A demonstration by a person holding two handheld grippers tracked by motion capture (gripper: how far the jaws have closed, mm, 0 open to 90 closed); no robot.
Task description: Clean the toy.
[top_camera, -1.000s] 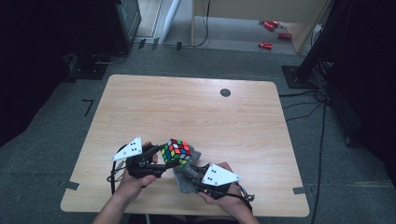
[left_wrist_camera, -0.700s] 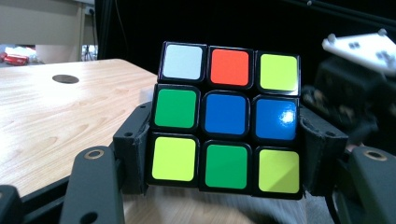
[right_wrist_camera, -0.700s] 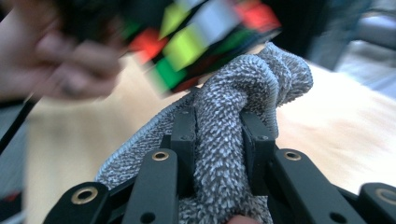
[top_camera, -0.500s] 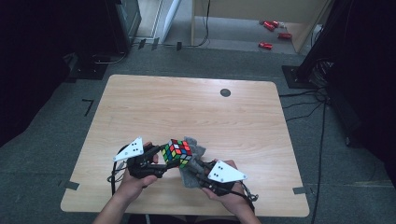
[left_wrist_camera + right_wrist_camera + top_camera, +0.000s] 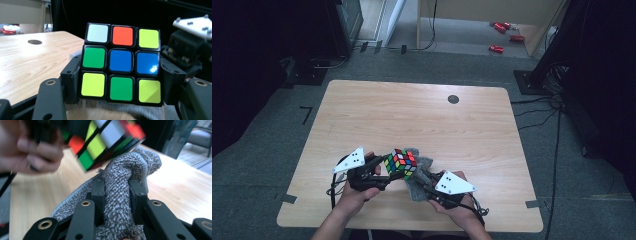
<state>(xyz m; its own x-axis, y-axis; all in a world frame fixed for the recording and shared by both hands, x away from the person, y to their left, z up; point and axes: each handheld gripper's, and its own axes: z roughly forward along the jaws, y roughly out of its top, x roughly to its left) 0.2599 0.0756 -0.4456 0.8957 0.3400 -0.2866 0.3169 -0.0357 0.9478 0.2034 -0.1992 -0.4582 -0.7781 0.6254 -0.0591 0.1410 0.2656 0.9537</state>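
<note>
As we look down from the high view, we find the table bare but for a dark round spot near its far edge, and both hands working at the near edge. The left gripper holds a cube just above the wood, and the right gripper comes in from the other side with a grey cloth bunched under and against the cube. In the left gripper view we face one side of the cube squarely — white, orange and yellow on top, green and two blues in the middle, yellow, green, yellow below — and the black jaws are clamped on its two flanks, with the right gripper close behind it and a strip of cloth below. In the right gripper view the jaws are pinched tight on a fold of the cloth, which rises between them to touch the blurred cube above; the left hand sits at the upper left.
</note>
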